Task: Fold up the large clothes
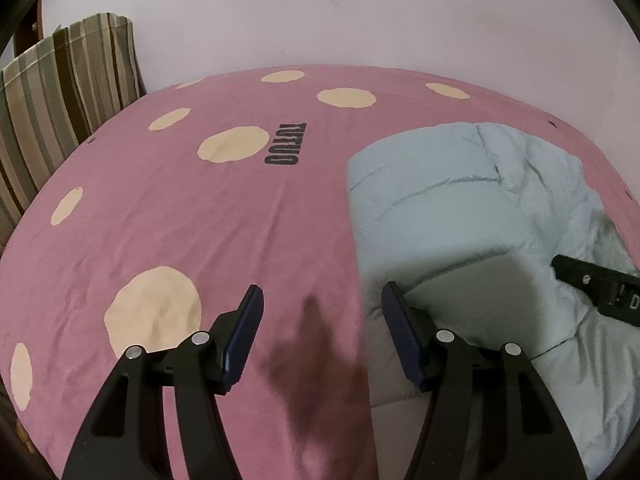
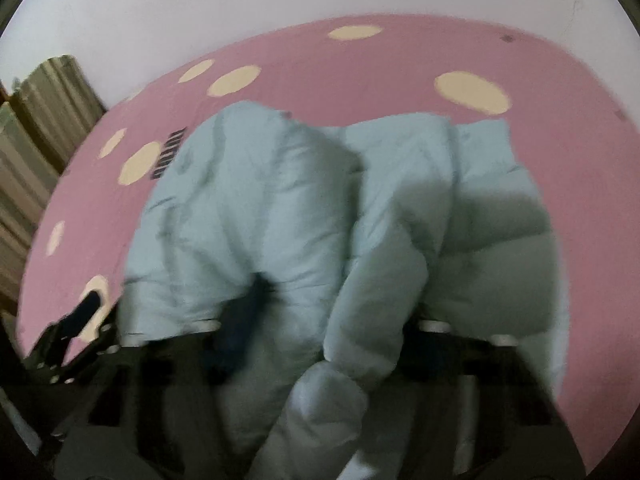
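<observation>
A pale blue puffer jacket lies bunched on a pink bed sheet with cream dots. My left gripper is open and empty, hovering over the sheet at the jacket's left edge. In the left wrist view my right gripper shows at the far right, against the jacket. In the blurred right wrist view the jacket is heaped over my right gripper, whose fingers are mostly buried in fabric; a fold lies between them. My left gripper shows at the lower left.
A striped cushion stands at the bed's far left against a white wall. The sheet carries a dark printed word. The cushion also shows in the right wrist view.
</observation>
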Demonstrator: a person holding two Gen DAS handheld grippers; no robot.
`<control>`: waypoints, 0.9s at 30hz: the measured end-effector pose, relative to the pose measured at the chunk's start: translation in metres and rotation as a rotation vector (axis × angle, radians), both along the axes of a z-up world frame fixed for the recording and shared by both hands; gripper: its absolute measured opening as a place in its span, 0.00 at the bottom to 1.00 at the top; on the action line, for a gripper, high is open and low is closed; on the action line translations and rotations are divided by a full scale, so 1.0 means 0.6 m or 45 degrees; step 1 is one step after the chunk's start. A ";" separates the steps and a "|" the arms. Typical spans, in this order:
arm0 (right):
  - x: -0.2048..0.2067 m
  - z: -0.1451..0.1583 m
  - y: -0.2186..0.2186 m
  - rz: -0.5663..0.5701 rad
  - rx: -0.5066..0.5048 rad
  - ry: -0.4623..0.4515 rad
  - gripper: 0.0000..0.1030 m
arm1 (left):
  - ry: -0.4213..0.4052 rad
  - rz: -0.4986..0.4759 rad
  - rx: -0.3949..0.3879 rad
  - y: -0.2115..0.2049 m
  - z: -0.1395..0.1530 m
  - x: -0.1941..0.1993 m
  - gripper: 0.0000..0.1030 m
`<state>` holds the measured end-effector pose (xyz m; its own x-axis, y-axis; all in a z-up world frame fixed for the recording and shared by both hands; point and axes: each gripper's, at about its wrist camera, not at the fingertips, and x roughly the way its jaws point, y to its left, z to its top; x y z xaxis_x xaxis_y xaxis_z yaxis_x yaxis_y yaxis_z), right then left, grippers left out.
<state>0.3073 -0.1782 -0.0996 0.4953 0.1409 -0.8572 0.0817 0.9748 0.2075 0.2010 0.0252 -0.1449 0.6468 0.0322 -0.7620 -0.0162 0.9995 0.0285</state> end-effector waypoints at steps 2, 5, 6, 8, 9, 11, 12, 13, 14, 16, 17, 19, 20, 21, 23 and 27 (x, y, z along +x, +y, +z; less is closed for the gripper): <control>-0.001 0.006 0.007 0.029 -0.007 -0.017 0.14 | -0.001 -0.005 0.011 -0.004 0.001 0.001 0.59; -0.013 0.033 0.003 0.030 -0.030 -0.091 0.08 | 0.002 -0.028 -0.029 -0.005 0.014 -0.001 0.59; -0.018 0.041 -0.002 0.026 -0.031 -0.112 0.08 | -0.006 -0.044 -0.047 -0.007 0.023 -0.003 0.59; -0.029 0.062 -0.017 0.018 -0.041 -0.157 0.07 | -0.026 -0.085 -0.082 -0.015 0.041 -0.009 0.67; -0.036 0.074 -0.029 0.006 -0.055 -0.185 0.07 | -0.046 -0.118 -0.113 -0.024 0.054 -0.014 0.72; -0.049 0.091 -0.050 -0.010 -0.101 -0.221 0.07 | -0.066 -0.163 -0.138 -0.042 0.070 -0.019 0.72; -0.050 0.094 -0.059 -0.018 -0.120 -0.228 0.07 | -0.074 -0.189 -0.138 -0.055 0.075 -0.021 0.72; -0.055 0.096 -0.073 -0.031 -0.142 -0.231 0.07 | -0.081 -0.219 -0.123 -0.073 0.077 -0.023 0.72; -0.059 0.095 -0.087 -0.040 -0.158 -0.228 0.07 | -0.080 -0.235 -0.109 -0.084 0.076 -0.022 0.72; -0.063 0.085 -0.114 -0.060 -0.166 -0.213 0.07 | -0.060 -0.275 -0.090 -0.114 0.066 -0.022 0.72; -0.065 0.077 -0.131 -0.076 -0.164 -0.197 0.07 | -0.054 -0.285 -0.088 -0.123 0.062 -0.023 0.72; -0.068 0.061 -0.155 -0.098 -0.152 -0.170 0.07 | -0.042 -0.310 -0.072 -0.148 0.050 -0.024 0.72; -0.069 0.051 -0.169 -0.109 -0.143 -0.157 0.07 | -0.037 -0.317 -0.068 -0.157 0.045 -0.024 0.72; -0.068 0.042 -0.178 -0.115 -0.138 -0.145 0.07 | -0.029 -0.327 -0.066 -0.168 0.039 -0.024 0.72; -0.066 0.019 -0.196 -0.124 -0.121 -0.112 0.07 | -0.014 -0.336 -0.057 -0.186 0.028 -0.022 0.72; -0.060 -0.018 -0.220 -0.141 -0.079 -0.068 0.08 | 0.031 -0.345 -0.044 -0.212 0.003 -0.009 0.73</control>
<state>0.2713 -0.3100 -0.1101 0.5503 0.0304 -0.8344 0.1796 0.9716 0.1539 0.1958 -0.1018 -0.1432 0.6098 -0.1660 -0.7749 0.2523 0.9676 -0.0087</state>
